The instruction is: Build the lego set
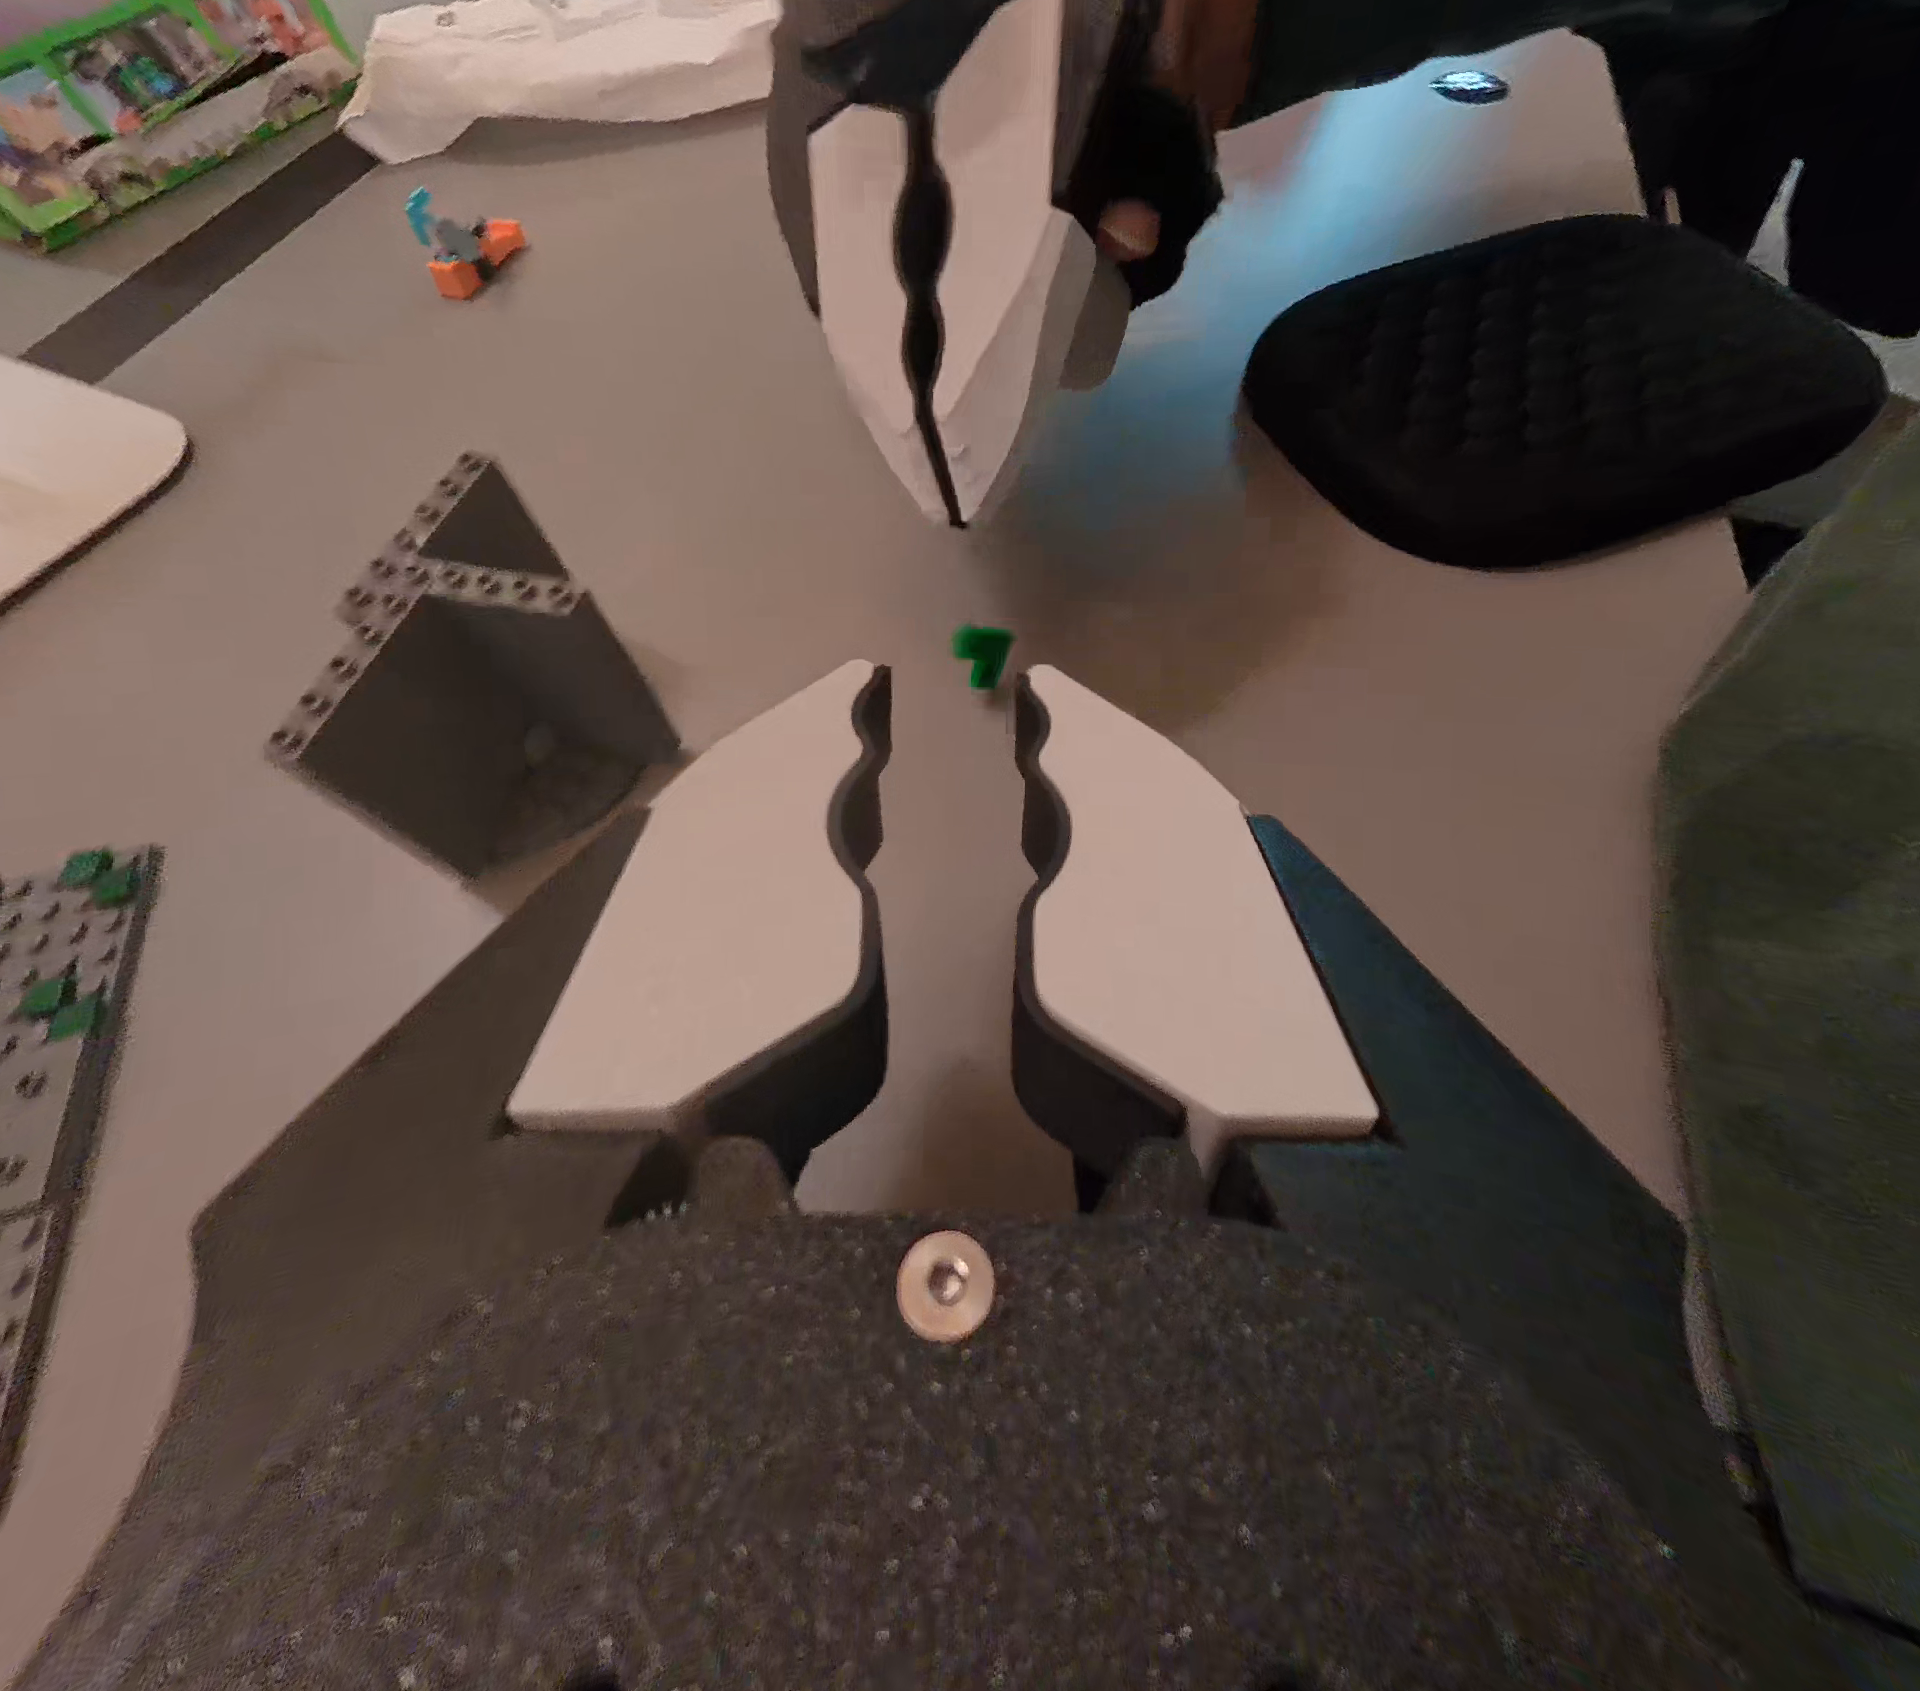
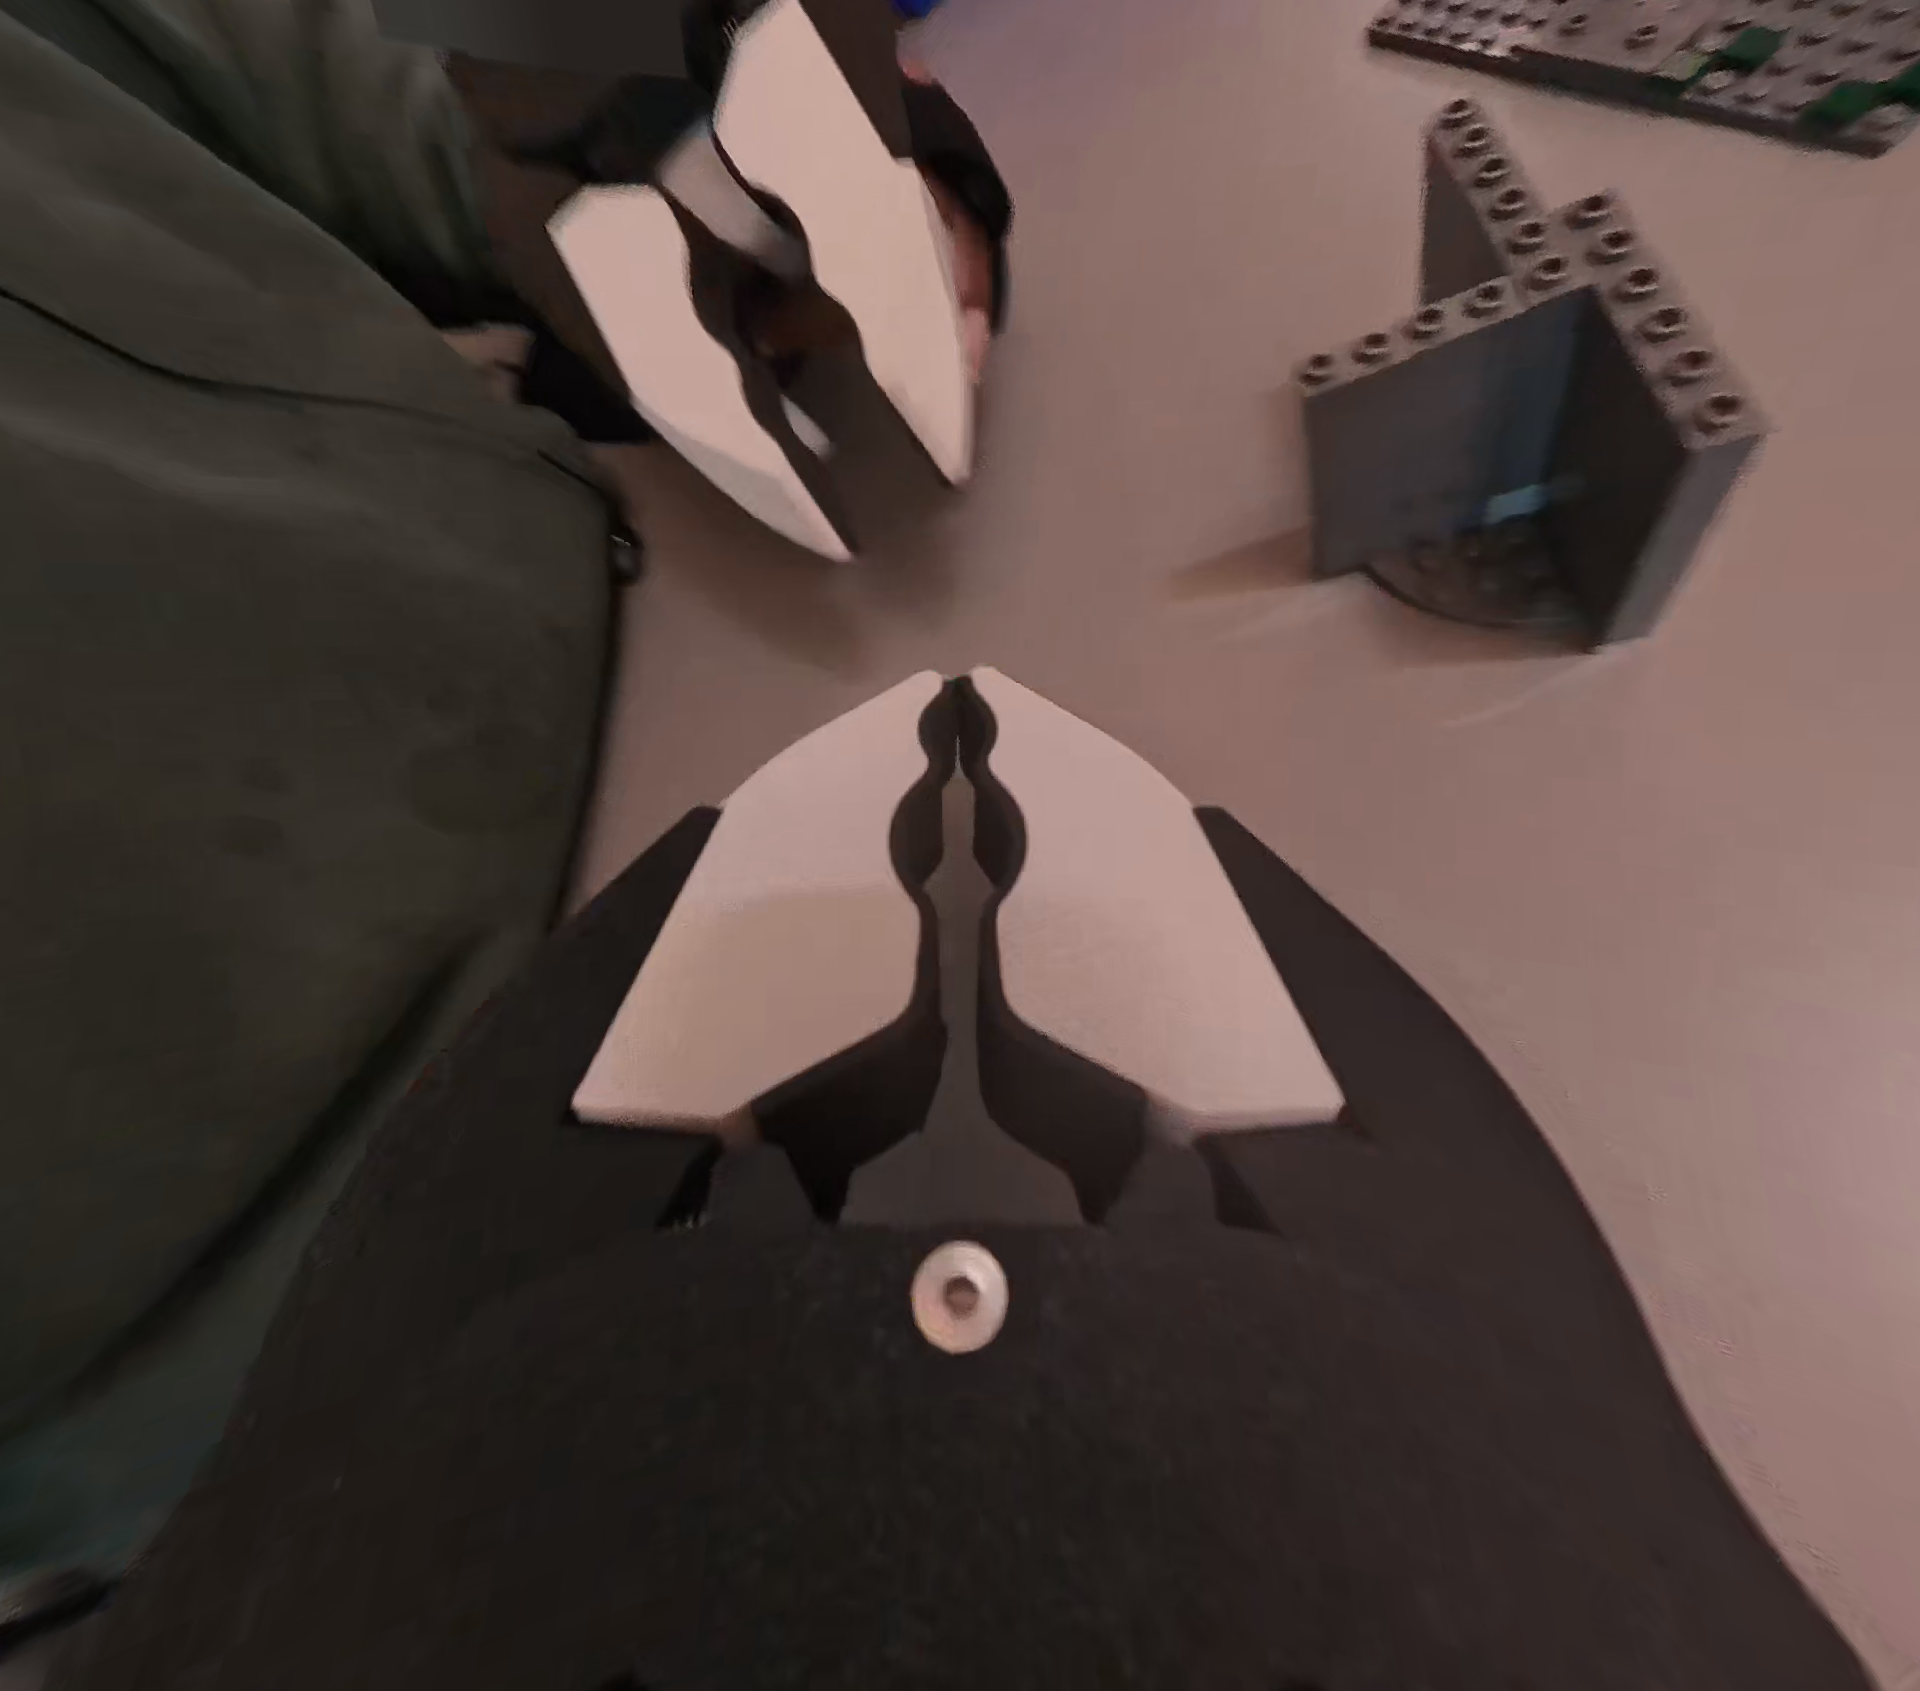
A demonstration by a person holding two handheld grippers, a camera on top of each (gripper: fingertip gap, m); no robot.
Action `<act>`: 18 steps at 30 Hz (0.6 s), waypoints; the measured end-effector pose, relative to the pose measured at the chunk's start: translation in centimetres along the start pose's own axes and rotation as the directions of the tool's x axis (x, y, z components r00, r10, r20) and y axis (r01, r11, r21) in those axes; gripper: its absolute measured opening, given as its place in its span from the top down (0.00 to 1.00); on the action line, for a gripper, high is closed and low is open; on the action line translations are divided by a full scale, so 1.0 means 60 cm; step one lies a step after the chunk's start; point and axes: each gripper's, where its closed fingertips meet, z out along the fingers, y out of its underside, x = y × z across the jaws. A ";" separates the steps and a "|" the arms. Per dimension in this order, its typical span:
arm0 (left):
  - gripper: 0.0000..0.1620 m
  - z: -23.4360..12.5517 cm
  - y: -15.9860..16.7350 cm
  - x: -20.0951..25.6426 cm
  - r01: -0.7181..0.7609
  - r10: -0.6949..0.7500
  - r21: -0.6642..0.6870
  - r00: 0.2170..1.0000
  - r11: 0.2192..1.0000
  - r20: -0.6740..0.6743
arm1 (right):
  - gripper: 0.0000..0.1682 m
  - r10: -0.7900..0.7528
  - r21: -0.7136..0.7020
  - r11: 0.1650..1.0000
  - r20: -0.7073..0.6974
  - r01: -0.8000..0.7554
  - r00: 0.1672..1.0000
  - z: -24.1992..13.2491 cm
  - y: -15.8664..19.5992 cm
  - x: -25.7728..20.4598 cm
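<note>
A small green lego piece lies on the grey table, just ahead of my left gripper and near its right fingertip. My left gripper is open and empty. My right gripper points down at the table just beyond the green piece, shut, with nothing seen between its fingers. In the right wrist view my right gripper is shut and my left gripper faces it, open. The green piece does not show there. A dark grey studded corner wall stands to the left, and also shows in the right wrist view.
A grey baseplate with green bits lies at the left edge and shows far right in the right wrist view. A small orange build, a white paper bag, the set's box and a white board lie farther back. A black chair seat is at the right. Both grippers' tips are close together, under 4 cm apart.
</note>
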 end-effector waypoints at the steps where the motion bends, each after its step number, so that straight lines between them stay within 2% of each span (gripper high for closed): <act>1: 0.86 0.004 -0.006 0.008 -0.023 0.023 0.012 1.000 1.000 -0.019 | 1.00 0.045 0.026 0.999 0.053 -0.046 0.998 0.001 -0.006 -0.013; 2: 0.85 0.007 -0.011 0.017 -0.047 0.048 0.023 0.998 0.999 -0.038 | 1.00 0.079 0.044 0.996 0.076 -0.082 0.994 0.002 -0.010 -0.020; 4: 0.85 0.015 -0.006 0.023 -0.097 0.096 -0.005 0.994 0.995 -0.046 | 1.00 0.086 0.014 0.996 0.039 -0.087 0.996 0.006 0.001 -0.015; 7: 0.85 0.020 0.010 0.028 -0.133 0.129 -0.058 0.989 0.989 -0.065 | 1.00 -0.106 -0.129 0.987 -0.104 0.092 0.989 0.007 0.042 0.005; 9: 0.85 0.021 0.016 0.033 -0.130 0.125 -0.065 0.989 0.989 -0.075 | 1.00 -0.210 -0.194 0.963 -0.114 0.185 0.971 0.012 0.064 -0.003; 10: 0.85 0.022 0.019 0.034 -0.128 0.123 -0.071 0.989 0.989 -0.076 | 0.91 -0.244 -0.214 0.952 -0.108 0.217 0.964 0.017 0.073 -0.009; 11: 0.85 0.023 0.023 0.036 -0.126 0.120 -0.078 0.990 0.989 -0.078 | 0.86 -0.276 -0.241 0.939 -0.110 0.244 0.955 0.021 0.082 -0.014; 15: 0.86 0.029 0.030 0.040 -0.117 0.108 -0.099 0.990 0.988 -0.088 | 0.82 -0.398 -0.334 0.885 -0.178 0.325 0.900 0.033 0.103 -0.010; 17: 0.86 0.032 0.031 0.043 -0.114 0.105 -0.105 0.990 0.988 -0.094 | 0.84 -0.451 -0.364 0.859 -0.210 0.359 0.867 0.041 0.108 -0.006; 18: 0.86 0.033 0.032 0.044 -0.113 0.102 -0.108 0.990 0.988 -0.096 | 0.90 -0.472 -0.366 0.851 -0.217 0.377 0.854 0.042 0.108 -0.006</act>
